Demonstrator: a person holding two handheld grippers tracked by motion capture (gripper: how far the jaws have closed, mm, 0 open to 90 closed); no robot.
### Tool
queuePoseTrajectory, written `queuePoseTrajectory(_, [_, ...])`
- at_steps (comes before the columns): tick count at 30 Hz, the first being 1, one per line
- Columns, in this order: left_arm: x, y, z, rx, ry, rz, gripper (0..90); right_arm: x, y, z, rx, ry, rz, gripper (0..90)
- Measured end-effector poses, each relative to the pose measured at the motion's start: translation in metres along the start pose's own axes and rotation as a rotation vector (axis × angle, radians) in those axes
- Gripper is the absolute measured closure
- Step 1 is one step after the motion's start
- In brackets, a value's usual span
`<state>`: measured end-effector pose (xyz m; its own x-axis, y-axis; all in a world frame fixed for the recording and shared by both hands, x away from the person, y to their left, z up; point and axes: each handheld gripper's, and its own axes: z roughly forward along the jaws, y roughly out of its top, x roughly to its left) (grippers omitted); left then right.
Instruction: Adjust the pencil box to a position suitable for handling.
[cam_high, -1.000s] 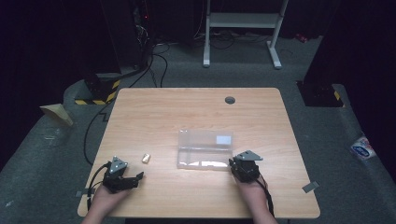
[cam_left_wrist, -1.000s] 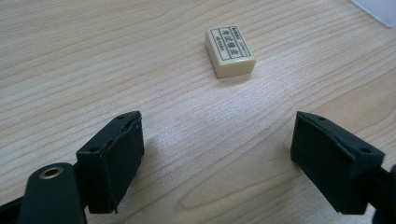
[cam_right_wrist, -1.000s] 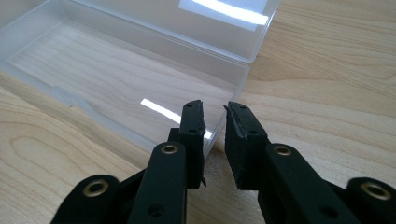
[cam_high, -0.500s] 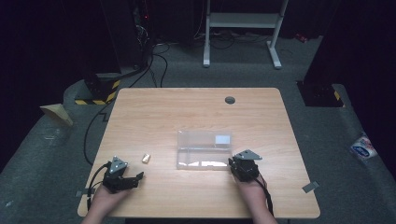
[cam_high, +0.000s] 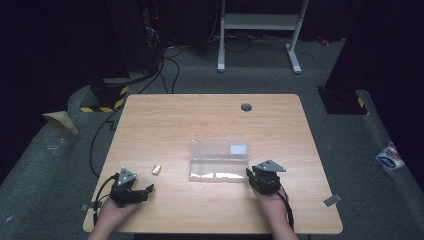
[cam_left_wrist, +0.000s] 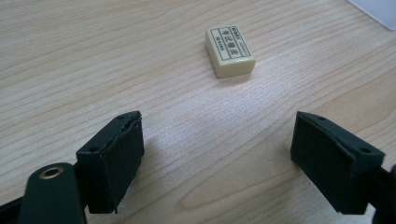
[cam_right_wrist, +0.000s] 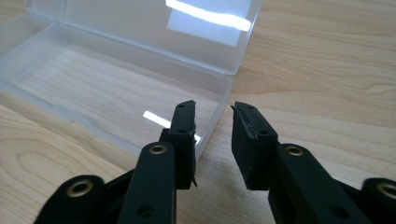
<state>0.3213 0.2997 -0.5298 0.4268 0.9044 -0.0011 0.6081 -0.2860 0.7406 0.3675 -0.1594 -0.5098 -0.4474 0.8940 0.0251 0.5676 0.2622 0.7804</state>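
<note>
On the wooden table, the largest item is a clear plastic box, lying open near the middle of the front half, its lid folded back flat and carrying a pale label. Its tray appears empty in the right gripper view.

Right gripper: rests on the table at the box's right end. Its jaws have just been opening and now stand a narrow gap apart, straddling the tray's end wall without the pads pressing on it; nothing is gripped.

Left gripper: rests near the table's front left corner, jaws spread wide and empty, with bare tabletop between them.

Eraser: a small cream block with a printed label, lying flat on the table ahead of the left gripper, apart from both jaws and well to the left of the box.
</note>
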Motion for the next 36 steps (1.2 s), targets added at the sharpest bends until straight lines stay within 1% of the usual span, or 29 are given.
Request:
queuePoseTrajectory(3, [0.0, 0.0, -0.001, 0.003, 0.007, -0.003, 17.6, -0.005, 0.001, -0.006, -0.022, 0.008, 0.01, 63.3])
queuePoseTrajectory(6, [0.0, 0.0, -0.001, 0.003, 0.007, -0.003, 17.6, -0.018, 0.001, -0.012, -0.017, 0.005, 0.016, 56.5])
queuePoseTrajectory(9, [0.0, -0.001, -0.001, 0.001, 0.007, -0.003, 17.6, -0.033, -0.003, -0.019, -0.01, -0.033, 0.005, 49.3])
queuePoseTrajectory(13, [0.0, -0.001, -0.001, 0.001, 0.012, -0.006, 17.4, -0.054, -0.017, -0.025, -0.007, -0.073, 0.002, 41.6])
queuePoseTrajectory(14, [0.0, -0.001, -0.001, 0.001, 0.014, -0.007, 17.1, -0.058, -0.021, -0.027, -0.014, -0.075, 0.021, 39.3])
queuePoseTrajectory(16, [0.0, -0.001, -0.001, 0.003, 0.019, -0.01, 16.7, -0.066, -0.025, -0.029, -0.007, -0.077, 0.043, 36.9])
queuePoseTrajectory(18, [0.0, 0.0, 0.0, 0.005, 0.025, -0.011, 15.7, -0.071, -0.03, -0.032, -0.015, -0.088, 0.051, 33.7])
queuePoseTrajectory(20, [0.0, 0.0, 0.0, 0.006, 0.027, -0.013, 15.2, -0.073, -0.033, -0.035, 0.001, -0.091, 0.07, 28.7])
queuePoseTrajectory(21, [0.0, 0.0, 0.0, 0.005, 0.027, -0.019, 14.9, -0.074, -0.034, -0.035, 0.009, -0.093, 0.072, 27.0])
queuePoseTrajectory(22, [0.0, 0.0, 0.0, 0.006, 0.031, -0.018, 14.5, -0.074, -0.035, -0.035, 0.018, -0.106, 0.066, 25.8])
queuePoseTrajectory(23, [0.0, 0.0, 0.0, 0.007, 0.034, -0.026, 14.2, -0.073, -0.037, -0.035, 0.027, -0.12, 0.066, 24.6])
queuePoseTrajectory(24, [0.0, 0.0, 0.0, 0.008, 0.037, -0.027, 13.9, -0.073, -0.037, -0.035, 0.034, -0.132, 0.055, 23.8])
queuePoseTrajectory(25, [0.0, 0.0, 0.0, 0.01, 0.038, -0.027, 13.3, -0.073, -0.038, -0.034, 0.05, -0.141, 0.052, 23.6])
queuePoseTrajectory(27, [0.0, 0.0, 0.0, 0.012, 0.04, -0.029, 12.9, -0.075, -0.038, -0.032, 0.077, -0.138, 0.047, 23.5])
queuePoseTrajectory(28, [0.0, 0.0, 0.0, 0.011, 0.041, -0.031, 12.9, -0.075, -0.039, -0.031, 0.088, -0.133, 0.056, 23.2])
queuePoseTrajectory(36, [-0.002, 0.0, 0.0, 0.014, 0.057, -0.046, 12.6, -0.075, -0.039, -0.03, 0.093, -0.136, 0.073, 22.5])
